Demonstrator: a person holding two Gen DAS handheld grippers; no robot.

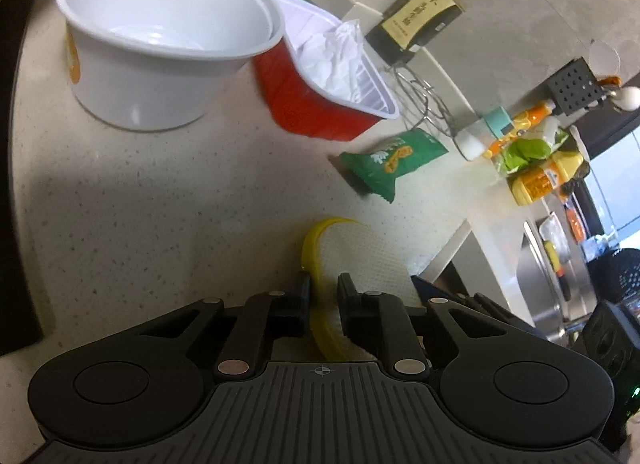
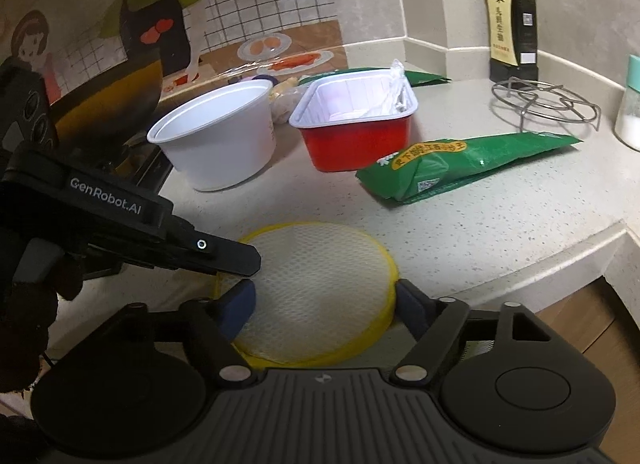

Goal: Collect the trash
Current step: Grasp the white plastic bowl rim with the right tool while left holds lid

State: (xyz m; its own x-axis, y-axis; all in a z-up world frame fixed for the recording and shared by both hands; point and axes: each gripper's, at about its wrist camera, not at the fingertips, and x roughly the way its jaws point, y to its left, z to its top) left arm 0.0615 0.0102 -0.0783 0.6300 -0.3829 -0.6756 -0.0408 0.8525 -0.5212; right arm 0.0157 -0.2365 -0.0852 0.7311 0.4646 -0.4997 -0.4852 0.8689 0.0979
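Observation:
A round lid (image 2: 320, 276) with a yellow rim and a pale mesh face lies near the counter's front edge. My left gripper (image 1: 324, 288) is shut on the lid's (image 1: 352, 260) yellow rim; in the right wrist view its upper finger (image 2: 240, 258) reaches over the lid's left edge. My right gripper (image 2: 326, 300) stands open, its blue pads either side of the lid. Behind stand a white bowl (image 2: 224, 135), a red tray (image 2: 356, 143) holding crumpled white plastic (image 1: 332, 55), and a green wrapper (image 2: 460, 167).
A dark sauce bottle (image 2: 512, 23), a wire trivet (image 2: 544, 99) and a shaker (image 2: 630, 111) stand at the back right. The counter's rounded edge (image 2: 520, 264) drops off to the right. Orange bottles (image 1: 540, 179) crowd the far counter. A dark stove top (image 1: 16, 183) borders the left.

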